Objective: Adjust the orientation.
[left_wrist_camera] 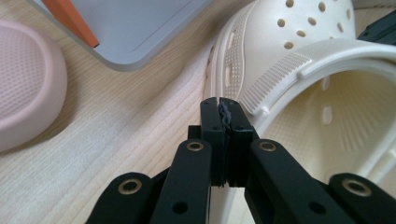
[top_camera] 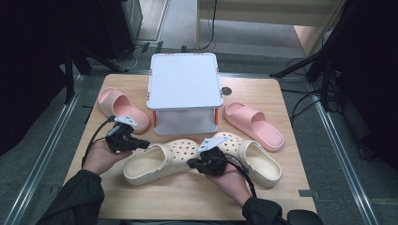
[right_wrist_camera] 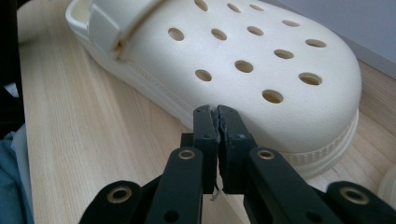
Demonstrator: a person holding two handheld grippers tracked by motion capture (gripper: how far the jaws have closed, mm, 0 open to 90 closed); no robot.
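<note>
Two cream clogs lie side by side at the table's front: the left clog (top_camera: 157,161) and the right clog (top_camera: 256,161). My left gripper (top_camera: 142,143) sits just left of the left clog's heel opening, jaws shut and empty. In the left gripper view its tips (left_wrist_camera: 223,105) rest beside the ribbed strap of that clog (left_wrist_camera: 299,70), and whether they touch it I cannot tell. My right gripper (top_camera: 191,163) lies between the two clogs and points left. Its shut, empty tips (right_wrist_camera: 215,112) are close to the side of the holed toe of the left clog (right_wrist_camera: 261,51).
A white and grey raised stand (top_camera: 184,79) with orange legs stands at the back centre. One pink slide (top_camera: 123,108) lies to its left, another pink slide (top_camera: 253,125) to its right. The wooden table (top_camera: 187,197) has bare surface along the front edge.
</note>
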